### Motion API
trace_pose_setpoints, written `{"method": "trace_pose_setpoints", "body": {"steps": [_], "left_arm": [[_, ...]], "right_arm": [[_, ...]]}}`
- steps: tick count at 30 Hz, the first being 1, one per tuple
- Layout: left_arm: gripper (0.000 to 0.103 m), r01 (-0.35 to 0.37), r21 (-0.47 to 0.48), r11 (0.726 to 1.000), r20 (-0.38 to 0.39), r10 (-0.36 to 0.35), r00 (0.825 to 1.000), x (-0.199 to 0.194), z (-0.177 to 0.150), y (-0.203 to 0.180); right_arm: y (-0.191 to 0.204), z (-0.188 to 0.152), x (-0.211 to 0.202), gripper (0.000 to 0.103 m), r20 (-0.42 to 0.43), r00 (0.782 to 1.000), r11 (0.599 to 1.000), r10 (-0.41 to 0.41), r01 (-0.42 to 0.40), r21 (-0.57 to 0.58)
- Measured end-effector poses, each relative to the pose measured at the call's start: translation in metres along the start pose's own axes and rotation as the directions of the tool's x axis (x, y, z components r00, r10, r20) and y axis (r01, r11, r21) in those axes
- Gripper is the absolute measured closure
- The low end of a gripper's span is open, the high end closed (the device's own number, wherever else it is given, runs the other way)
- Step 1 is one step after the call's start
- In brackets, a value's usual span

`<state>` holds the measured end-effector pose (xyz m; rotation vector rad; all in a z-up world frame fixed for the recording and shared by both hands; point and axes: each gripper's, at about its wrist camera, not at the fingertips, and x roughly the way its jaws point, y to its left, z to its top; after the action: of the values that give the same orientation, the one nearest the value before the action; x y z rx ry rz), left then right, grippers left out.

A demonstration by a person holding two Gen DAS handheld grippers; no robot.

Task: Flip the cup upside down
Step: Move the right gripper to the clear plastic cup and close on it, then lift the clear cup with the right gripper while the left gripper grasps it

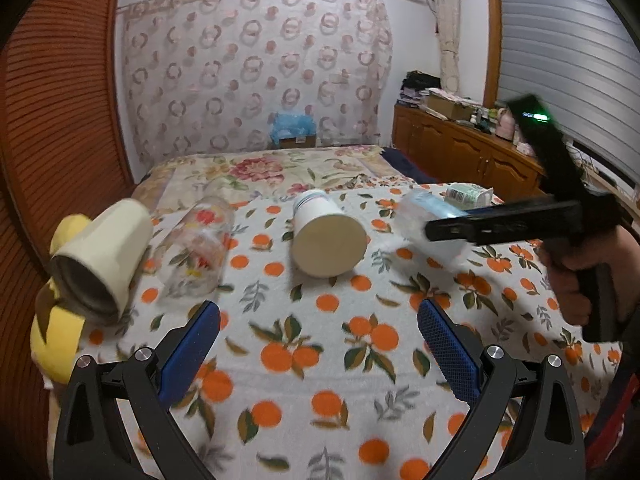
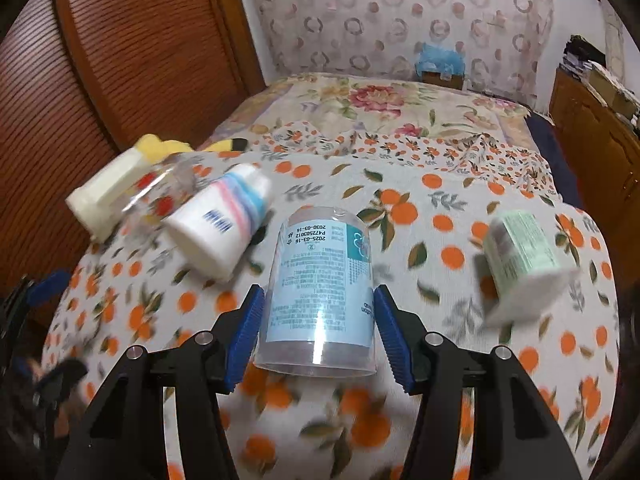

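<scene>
A clear plastic cup with a light-blue label (image 2: 320,280) sits between the fingers of my right gripper (image 2: 318,334), tilted with its open end toward the camera; the blue pads (image 2: 245,332) press its sides. The same cup (image 1: 430,224) appears blurred in the left wrist view, held at the tip of the right gripper (image 1: 436,230) above the orange-print cloth. My left gripper (image 1: 318,340) is open and empty, low over the cloth, nearer the camera than the cups.
On the orange-print cloth (image 1: 320,360) lie a white cup with stripes (image 1: 326,236), a clear printed glass (image 1: 200,248) and a cream mug (image 1: 100,256) on a yellow toy. A green-labelled cup (image 2: 524,256) lies right. A wooden cabinet (image 1: 460,152) stands at the right.
</scene>
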<state>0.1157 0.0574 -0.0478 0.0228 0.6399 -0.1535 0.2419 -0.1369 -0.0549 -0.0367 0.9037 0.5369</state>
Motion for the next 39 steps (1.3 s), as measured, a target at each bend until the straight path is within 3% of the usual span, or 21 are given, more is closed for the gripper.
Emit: {"method": "trace_pose_setpoints", "body": {"steps": [6, 13, 20, 26, 32, 37, 39], "left_arm": [[0.008, -0.005, -0.039, 0.999, -0.015, 0.004, 1.000, -0.024, -0.016, 0.011], [0.008, -0.012, -0.021, 1.000, -0.006, 0.011, 1.000, -0.044, -0.020, 0.006], [0.008, -0.002, 0.002, 1.000, 0.001, 0.002, 1.000, -0.053, -0.018, -0.002], [0.008, 0.026, 0.003, 1.000, -0.013, -0.026, 1.000, -0.048, -0.011, -0.018], [0.008, 0.068, -0.006, 0.998, -0.038, -0.068, 0.997, -0.034, -0.001, -0.039], [0.009, 0.117, -0.034, 0.993, -0.083, -0.120, 0.989, -0.014, 0.010, -0.063], [0.014, 0.133, -0.056, 0.990, -0.114, -0.138, 0.984, -0.003, 0.013, -0.072]], "right_arm": [[0.015, -0.041, -0.026, 0.044, 0.000, 1.000, 1.000, 0.025, -0.025, 0.000], [0.027, -0.078, -0.037, 0.044, -0.018, 0.997, 0.996, 0.076, -0.075, 0.052], [0.034, -0.091, -0.036, 0.043, -0.019, 0.999, 0.998, 0.051, -0.050, 0.037], [0.035, -0.089, -0.064, 0.030, 0.095, 0.995, 1.000, 0.019, -0.019, 0.001], [0.018, -0.108, -0.111, 0.025, 0.250, 0.968, 0.999, -0.032, 0.035, -0.005], [-0.001, -0.130, -0.124, 0.025, 0.302, 0.950, 0.997, -0.082, 0.078, 0.023], [-0.011, -0.140, -0.124, 0.025, 0.308, 0.946, 0.995, -0.103, 0.096, 0.038]]}}
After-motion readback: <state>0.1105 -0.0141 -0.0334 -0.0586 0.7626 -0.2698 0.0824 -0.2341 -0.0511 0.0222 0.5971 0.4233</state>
